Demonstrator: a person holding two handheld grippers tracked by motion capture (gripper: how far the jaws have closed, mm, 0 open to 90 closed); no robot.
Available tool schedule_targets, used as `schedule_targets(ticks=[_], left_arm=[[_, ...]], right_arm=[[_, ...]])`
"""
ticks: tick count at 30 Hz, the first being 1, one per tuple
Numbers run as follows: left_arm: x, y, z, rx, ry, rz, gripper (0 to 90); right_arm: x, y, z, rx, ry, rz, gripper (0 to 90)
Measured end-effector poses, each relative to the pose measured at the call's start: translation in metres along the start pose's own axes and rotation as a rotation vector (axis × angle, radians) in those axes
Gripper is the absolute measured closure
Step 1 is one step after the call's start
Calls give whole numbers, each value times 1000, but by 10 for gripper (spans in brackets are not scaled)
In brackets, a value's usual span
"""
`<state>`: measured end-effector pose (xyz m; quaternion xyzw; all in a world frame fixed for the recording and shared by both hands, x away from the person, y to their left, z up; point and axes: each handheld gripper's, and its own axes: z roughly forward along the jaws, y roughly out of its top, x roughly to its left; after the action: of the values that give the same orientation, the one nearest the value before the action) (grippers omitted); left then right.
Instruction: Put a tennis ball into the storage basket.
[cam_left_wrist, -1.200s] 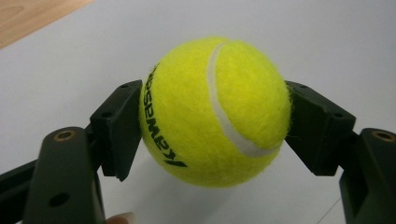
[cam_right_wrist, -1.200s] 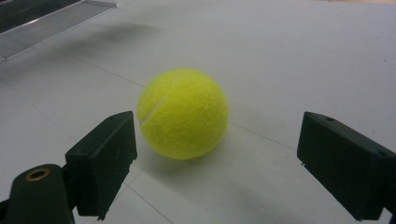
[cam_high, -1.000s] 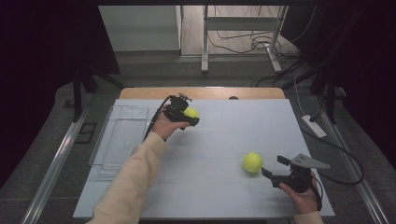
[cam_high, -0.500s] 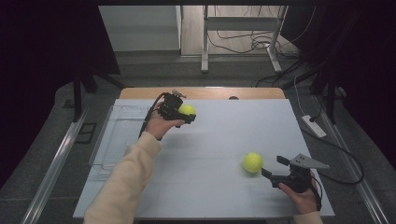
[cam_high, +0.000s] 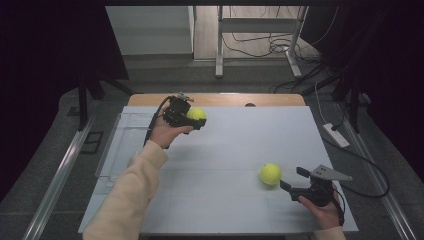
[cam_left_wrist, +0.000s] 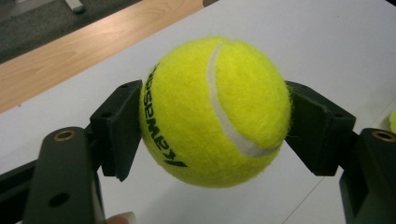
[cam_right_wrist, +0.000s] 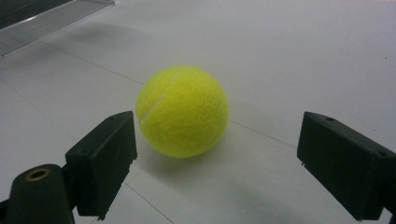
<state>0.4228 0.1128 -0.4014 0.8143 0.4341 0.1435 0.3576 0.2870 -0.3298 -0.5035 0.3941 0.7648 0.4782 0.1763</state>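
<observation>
Light, fuzzy tennis ball (cam_left_wrist: 215, 112) clamped across its middle in left claw (cam_high: 192, 117), slightly springy; second ball (cam_high: 270, 174) resting near right claw (cam_high: 291, 178), jaws apart.

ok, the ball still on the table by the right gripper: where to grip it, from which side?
Across its widest middle, pads on opposite sides. The loose tennis ball rests on the white table just ahead of the right gripper, whose jaws stand open wider than the ball and level with it. Probably best to come in low, straight ahead, then close; nothing crowds it.
</observation>
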Motion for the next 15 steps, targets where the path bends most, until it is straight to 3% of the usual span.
schedule_targets(ticks=[15], left_arm=[[1,-3,-16,-38,19,20,270]], right_arm=[[1,0,0,0,0,-3,123]])
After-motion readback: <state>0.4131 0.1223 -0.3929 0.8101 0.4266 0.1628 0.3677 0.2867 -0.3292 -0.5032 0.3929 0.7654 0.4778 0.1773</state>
